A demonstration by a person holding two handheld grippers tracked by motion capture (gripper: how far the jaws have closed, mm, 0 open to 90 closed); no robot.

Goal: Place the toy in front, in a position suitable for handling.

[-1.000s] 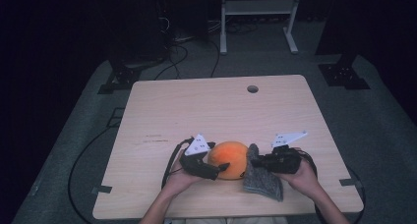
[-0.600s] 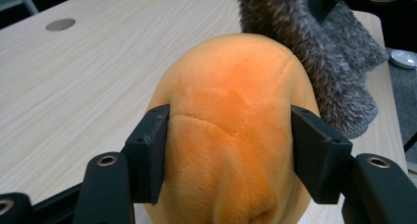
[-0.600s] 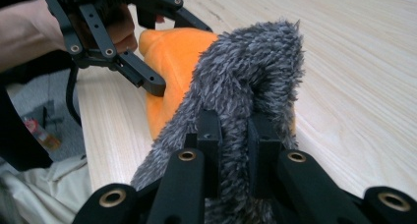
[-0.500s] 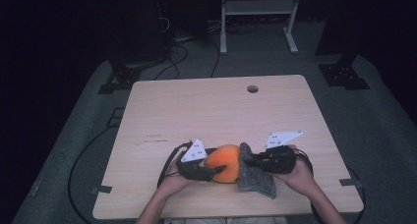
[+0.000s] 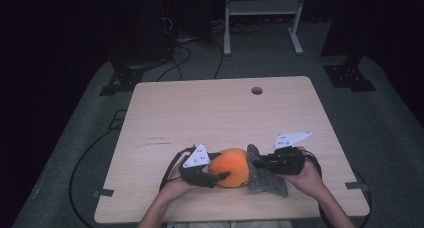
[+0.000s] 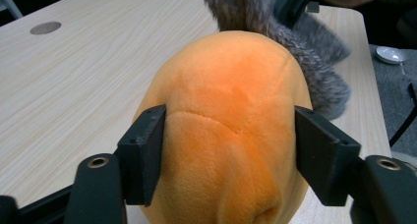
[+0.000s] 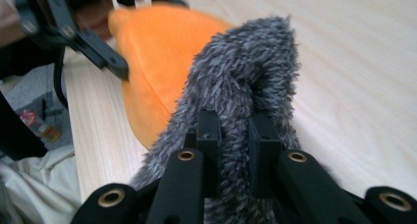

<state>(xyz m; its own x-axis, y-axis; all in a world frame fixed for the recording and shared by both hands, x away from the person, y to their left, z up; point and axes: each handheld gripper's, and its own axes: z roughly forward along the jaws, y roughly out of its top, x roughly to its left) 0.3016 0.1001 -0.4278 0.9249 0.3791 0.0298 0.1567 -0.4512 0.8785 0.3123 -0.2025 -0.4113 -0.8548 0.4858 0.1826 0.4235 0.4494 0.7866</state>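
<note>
An orange plush toy (image 5: 235,166) lies near the table's front edge, with a grey furry piece (image 5: 267,180) against its right side. My left gripper (image 5: 220,177) comes in from the left. In the left gripper view its pads (image 6: 147,157) press both flanks of the orange plush (image 6: 231,86). The jaws closed onto it and have just been opening slightly, with the plush still between them. My right gripper (image 5: 260,163) is shut on a fold of the grey fur (image 7: 246,71), with the orange plush (image 7: 162,42) just beyond.
The light wooden table (image 5: 210,113) has a round cable hole (image 5: 257,90) at the back. Cables trail off the left edge onto the grey floor. A white metal stand (image 5: 262,18) and dark equipment stand behind the table.
My left gripper's jaws have closed in on the orange plush. Both hands and the toy have shifted slightly toward the front edge. The right gripper's hold on the fur is unchanged.
</note>
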